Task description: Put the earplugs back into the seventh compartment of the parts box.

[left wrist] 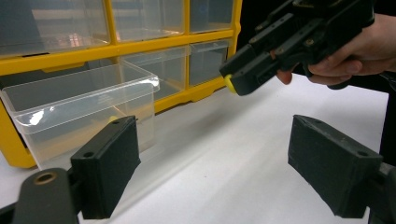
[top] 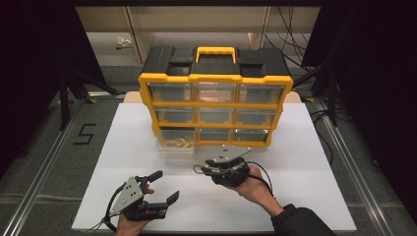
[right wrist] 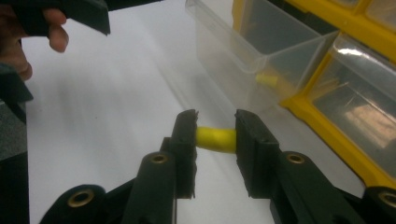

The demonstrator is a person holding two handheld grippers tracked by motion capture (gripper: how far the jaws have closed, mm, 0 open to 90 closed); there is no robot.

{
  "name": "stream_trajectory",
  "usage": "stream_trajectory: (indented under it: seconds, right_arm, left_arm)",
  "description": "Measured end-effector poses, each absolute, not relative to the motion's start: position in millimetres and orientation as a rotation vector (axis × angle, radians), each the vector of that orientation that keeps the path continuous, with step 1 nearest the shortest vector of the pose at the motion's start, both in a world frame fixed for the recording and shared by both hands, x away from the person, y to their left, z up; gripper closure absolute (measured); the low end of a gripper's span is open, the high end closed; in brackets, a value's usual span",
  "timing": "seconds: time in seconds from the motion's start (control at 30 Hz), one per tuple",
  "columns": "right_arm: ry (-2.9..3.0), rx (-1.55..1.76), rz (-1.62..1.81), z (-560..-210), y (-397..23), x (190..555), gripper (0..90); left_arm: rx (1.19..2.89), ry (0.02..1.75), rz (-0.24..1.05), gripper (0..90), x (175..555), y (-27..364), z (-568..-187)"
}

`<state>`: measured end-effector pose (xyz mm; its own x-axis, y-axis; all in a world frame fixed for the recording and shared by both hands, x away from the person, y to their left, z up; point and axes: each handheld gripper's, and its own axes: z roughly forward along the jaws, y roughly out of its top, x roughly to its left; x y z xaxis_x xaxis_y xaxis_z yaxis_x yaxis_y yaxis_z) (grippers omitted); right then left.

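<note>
A yellow-and-black drawer cabinet [top: 215, 78] stands at the back of the white table. Its bottom-left clear drawer [top: 174, 143] is pulled out, with small yellow pieces [right wrist: 266, 79] inside. My right gripper [right wrist: 215, 135] is shut on a short yellow piece [right wrist: 215, 140], just above the table in front of that drawer [right wrist: 243, 51]. It hovers right of the drawer in the high view [top: 206, 168]. My left gripper [top: 164, 186] is open and holds nothing near the table's front edge. Its view looks past its wide-apart jaws at the drawer [left wrist: 79, 107] and the right gripper [left wrist: 280, 42].
The white table top [top: 295, 162] has bare room right of and in front of the cabinet. The other clear drawers [top: 260, 93] are pushed in. Grey floor with metal rails [top: 49, 157] surrounds the table, and cables lie at the back right.
</note>
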<state>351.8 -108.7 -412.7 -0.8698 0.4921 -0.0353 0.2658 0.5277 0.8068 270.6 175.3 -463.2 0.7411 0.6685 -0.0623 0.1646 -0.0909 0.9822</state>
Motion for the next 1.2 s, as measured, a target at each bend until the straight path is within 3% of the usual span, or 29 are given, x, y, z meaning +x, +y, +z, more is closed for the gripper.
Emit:
stream_trajectory:
  seconds: [0.6, 1.2]
  right_arm:
    - [2.448, 0.649, 1.323, -385.5, -83.5, 380.6, 70.3]
    - [2.414, 0.717, 1.317, -381.6, -63.0, 410.7, 70.2]
  left_arm:
    - [1.634, 0.679, 0.479, 16.3, 270.3, 175.5, -463.0]
    - [1.634, 0.676, 0.480, 16.3, 270.2, 175.9, -462.7]
